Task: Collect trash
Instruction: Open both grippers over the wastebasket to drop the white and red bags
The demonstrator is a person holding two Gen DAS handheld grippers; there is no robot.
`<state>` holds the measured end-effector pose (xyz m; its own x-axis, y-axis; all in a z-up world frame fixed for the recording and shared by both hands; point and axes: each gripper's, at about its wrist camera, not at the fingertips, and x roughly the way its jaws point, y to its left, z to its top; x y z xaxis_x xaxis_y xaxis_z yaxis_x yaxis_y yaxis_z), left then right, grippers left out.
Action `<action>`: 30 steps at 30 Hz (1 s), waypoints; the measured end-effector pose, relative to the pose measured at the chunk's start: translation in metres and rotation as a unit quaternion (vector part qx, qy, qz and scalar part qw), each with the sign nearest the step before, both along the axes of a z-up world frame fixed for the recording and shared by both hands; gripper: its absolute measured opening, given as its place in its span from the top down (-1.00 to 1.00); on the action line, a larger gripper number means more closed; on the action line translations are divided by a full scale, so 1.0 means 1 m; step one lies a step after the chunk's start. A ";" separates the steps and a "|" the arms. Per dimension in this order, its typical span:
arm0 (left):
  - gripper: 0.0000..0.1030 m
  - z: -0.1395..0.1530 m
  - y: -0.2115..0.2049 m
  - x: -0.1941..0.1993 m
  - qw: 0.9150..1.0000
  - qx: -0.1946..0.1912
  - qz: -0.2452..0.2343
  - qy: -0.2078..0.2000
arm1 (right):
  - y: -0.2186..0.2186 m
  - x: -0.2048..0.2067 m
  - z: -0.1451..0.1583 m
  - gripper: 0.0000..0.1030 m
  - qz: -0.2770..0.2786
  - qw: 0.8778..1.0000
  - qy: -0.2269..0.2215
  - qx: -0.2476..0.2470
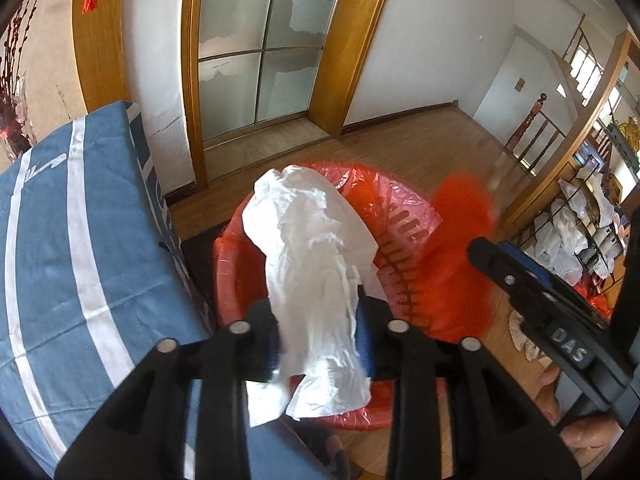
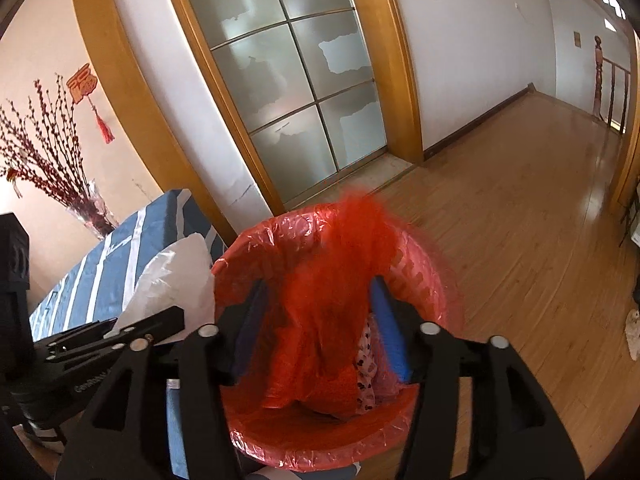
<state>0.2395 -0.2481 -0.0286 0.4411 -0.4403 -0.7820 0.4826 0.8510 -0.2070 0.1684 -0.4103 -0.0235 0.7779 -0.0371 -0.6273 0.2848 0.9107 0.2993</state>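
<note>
A red bin with a red liner stands on the wooden floor beside a blue-covered surface. My left gripper is over it, shut on a crumpled white plastic bag that fills the gap between the pads. In the right wrist view my right gripper hangs open above the bin. A blurred red plastic bag lies loose between its fingers, with space at both pads. That red bag also shows in the left wrist view, ahead of the right gripper's finger. The white bag shows at the left.
A blue cloth with white stripes covers a raised surface left of the bin. A frosted glass door stands behind. A wire rack with bags is at the right. Patterned trash lies inside the bin. A vase of red branches stands far left.
</note>
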 end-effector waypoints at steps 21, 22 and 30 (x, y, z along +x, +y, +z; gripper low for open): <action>-0.39 0.007 0.041 -0.024 0.999 0.012 0.024 -0.039 | 0.012 -0.049 0.025 -0.76 -0.041 0.996 -0.053 -0.063; -0.42 0.010 0.048 -0.030 0.998 0.018 0.029 -0.048 | 0.015 -0.053 0.027 -0.81 -0.044 0.995 -0.058 -0.071; -0.82 0.029 0.122 -0.081 0.988 0.027 0.094 -0.117 | 0.067 -0.093 0.044 -0.97 -0.063 0.977 -0.097 -0.180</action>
